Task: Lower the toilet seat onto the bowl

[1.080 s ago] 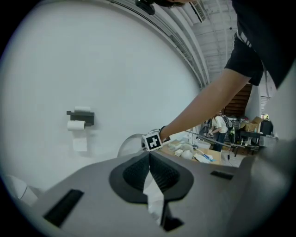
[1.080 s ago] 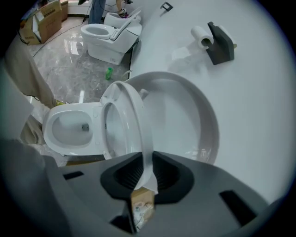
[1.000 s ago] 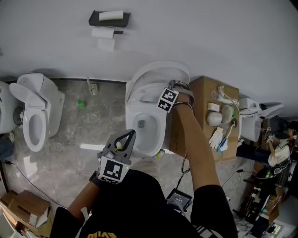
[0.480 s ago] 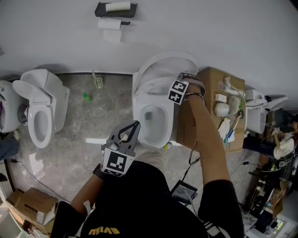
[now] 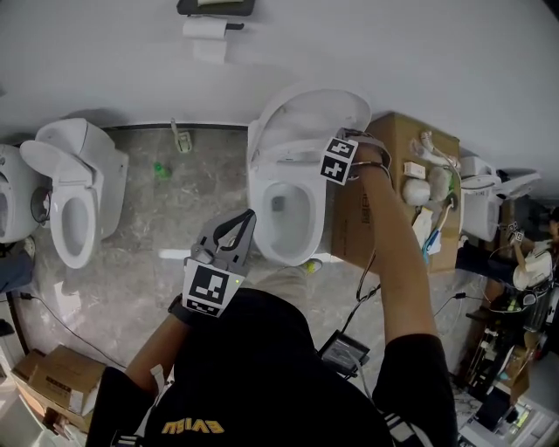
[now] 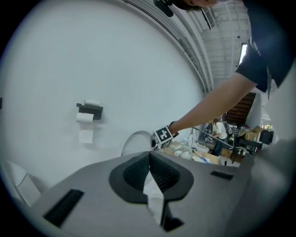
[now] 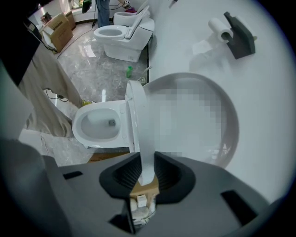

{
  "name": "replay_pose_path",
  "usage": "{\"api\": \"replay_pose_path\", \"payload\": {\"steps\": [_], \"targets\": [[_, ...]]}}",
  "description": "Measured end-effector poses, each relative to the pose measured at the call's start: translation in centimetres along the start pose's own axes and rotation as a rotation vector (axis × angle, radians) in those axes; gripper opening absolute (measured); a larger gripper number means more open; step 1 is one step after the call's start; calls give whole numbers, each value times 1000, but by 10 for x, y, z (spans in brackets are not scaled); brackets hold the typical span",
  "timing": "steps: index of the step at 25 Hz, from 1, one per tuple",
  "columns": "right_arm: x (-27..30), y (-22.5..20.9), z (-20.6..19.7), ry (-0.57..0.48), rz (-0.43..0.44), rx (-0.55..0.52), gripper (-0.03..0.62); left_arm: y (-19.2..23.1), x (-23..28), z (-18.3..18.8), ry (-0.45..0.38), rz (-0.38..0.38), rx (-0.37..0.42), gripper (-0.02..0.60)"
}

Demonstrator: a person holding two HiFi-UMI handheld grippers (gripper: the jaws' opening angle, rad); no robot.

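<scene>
Toilet seat [image 7: 135,120] raised (edge-on); tilted toward bowl [image 7: 76,128]

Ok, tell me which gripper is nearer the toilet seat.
Right. The right gripper has the raised toilet seat edge between its jaws, clamped on it. The left gripper is shut and empty, in front of the bowl, clear of the seat.

Spare toilet [image 5: 74,205] is standing at 9 o'clock on the marble floor [image 5: 166,236], and another [image 5: 7,205] is peeking in at the edge beside it. Paper holder [image 5: 214,7] with roll [image 5: 204,28] is hanging on the wall [image 5: 437,52] at 12. Green bottle [image 5: 160,169] is lying at 10. Brown box [image 5: 410,131] at 2 is carrying white clutter [image 5: 417,188]. Cardboard boxes [image 5: 52,380] are sitting at 7.
</scene>
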State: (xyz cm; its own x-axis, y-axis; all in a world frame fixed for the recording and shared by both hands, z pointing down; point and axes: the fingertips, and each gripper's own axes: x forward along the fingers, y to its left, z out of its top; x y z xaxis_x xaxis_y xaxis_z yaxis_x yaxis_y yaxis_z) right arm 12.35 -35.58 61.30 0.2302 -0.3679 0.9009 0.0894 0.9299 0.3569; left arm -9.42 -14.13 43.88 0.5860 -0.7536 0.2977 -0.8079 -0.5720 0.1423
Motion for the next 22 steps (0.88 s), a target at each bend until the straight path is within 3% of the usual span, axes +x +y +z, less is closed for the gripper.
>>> {"api": "replay_pose_path", "payload": {"steps": [7, 12, 20, 22], "targets": [[-6, 30, -3, 7, 47, 1, 80, -16, 2, 3, 1, -36, 28, 11], [-8, 55, -6, 58, 149, -55, 91, -26, 4, 9, -9, -45, 28, 11], [-11, 75, -7, 59, 186, -58, 92, -33, 5, 13, -21, -39, -10, 12], [-11, 78, -7, 55, 187, -55, 92, -34, 7, 12, -18, -31, 15, 11]]}}
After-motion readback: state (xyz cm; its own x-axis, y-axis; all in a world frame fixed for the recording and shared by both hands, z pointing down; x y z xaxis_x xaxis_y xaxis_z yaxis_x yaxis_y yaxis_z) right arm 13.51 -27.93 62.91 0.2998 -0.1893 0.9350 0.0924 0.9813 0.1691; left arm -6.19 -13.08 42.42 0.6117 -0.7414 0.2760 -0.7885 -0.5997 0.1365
